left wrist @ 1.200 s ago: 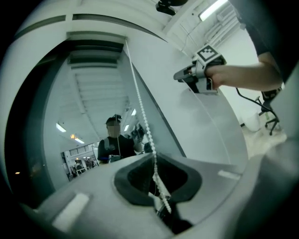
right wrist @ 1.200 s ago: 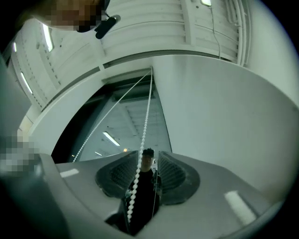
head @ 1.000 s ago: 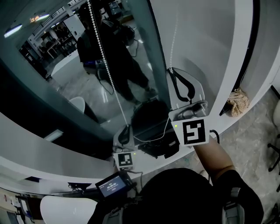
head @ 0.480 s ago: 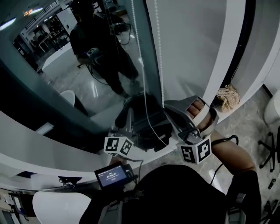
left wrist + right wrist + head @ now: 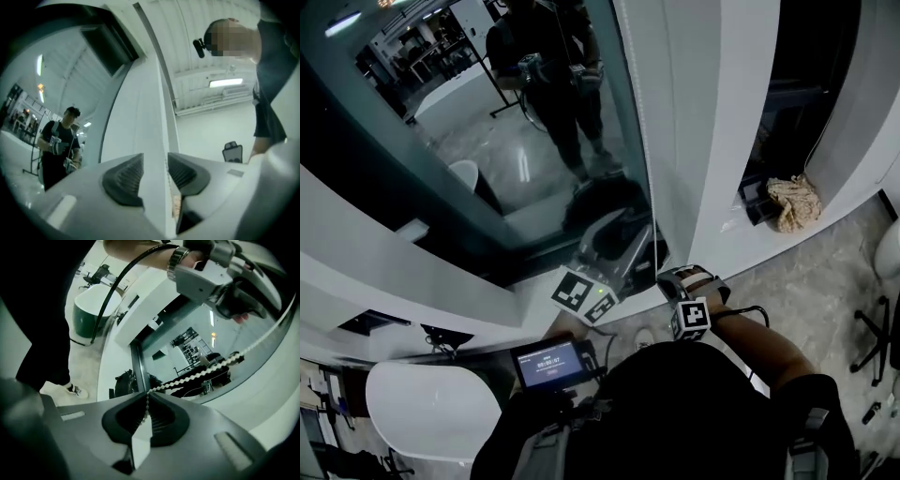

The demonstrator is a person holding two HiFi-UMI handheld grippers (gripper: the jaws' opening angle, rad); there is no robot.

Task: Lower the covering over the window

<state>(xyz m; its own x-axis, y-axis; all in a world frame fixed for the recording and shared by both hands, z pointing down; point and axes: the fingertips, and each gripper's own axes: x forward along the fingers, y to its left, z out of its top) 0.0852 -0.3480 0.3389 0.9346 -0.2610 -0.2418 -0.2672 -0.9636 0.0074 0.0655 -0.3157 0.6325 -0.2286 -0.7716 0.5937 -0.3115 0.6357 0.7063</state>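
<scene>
A white bead chain [image 5: 643, 141] hangs along the white frame beside the window glass [image 5: 534, 122]. My right gripper [image 5: 667, 278] is low, close to the sill, and shut on the chain [image 5: 146, 404]. From its pads the chain [image 5: 206, 371] runs taut up to the right. My left gripper [image 5: 630, 239] points up along the frame just left of the right one. Its jaws have just been opening and now stand open [image 5: 154, 161]. The chain [image 5: 167, 176] passes between them near the right pad [image 5: 183, 173] without being pinched. The covering itself is not clearly in view.
A crumpled beige cloth [image 5: 792, 202] lies on the white sill [image 5: 741, 248] to the right. A small lit screen [image 5: 548, 361] sits at my chest, with a white rounded seat [image 5: 431, 412] at lower left. The glass reflects a person.
The right gripper has come down from high on the chain to near the sill, still shut on it. The left gripper has moved up and to the right and opened off the chain.
</scene>
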